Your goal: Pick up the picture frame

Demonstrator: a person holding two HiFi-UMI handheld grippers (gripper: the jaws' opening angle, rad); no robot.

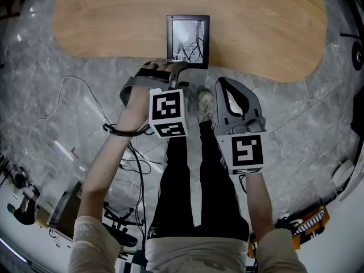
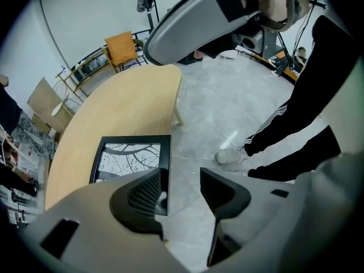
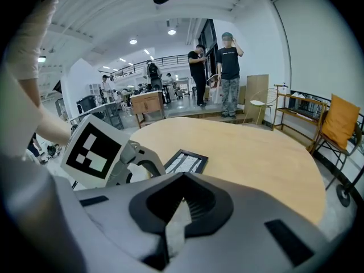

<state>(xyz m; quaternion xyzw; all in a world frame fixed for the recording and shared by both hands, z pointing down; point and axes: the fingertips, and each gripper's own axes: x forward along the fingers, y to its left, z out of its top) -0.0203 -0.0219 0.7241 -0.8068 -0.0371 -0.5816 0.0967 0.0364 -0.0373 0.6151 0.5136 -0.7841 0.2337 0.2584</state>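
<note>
A black picture frame (image 1: 188, 40) with a branch print lies flat on the wooden table (image 1: 102, 21), close to its near edge. My left gripper (image 1: 174, 67) is open at the frame's near left corner. In the left gripper view the frame (image 2: 129, 155) reaches under the left jaw, and its corner edge sits just inside the gap of that gripper (image 2: 185, 189). My right gripper (image 1: 221, 84) hangs over the floor just short of the table, shut and empty. In the right gripper view, past that gripper (image 3: 176, 220), lie the frame (image 3: 186, 162) and the left gripper (image 3: 142, 159).
The person's legs and shoes (image 1: 205, 102) stand on the grey marble floor below the table edge. Cables (image 1: 133, 158) trail on the floor at left. Behind the table stand an orange chair (image 3: 340, 127), several people (image 3: 227, 73) and shelving.
</note>
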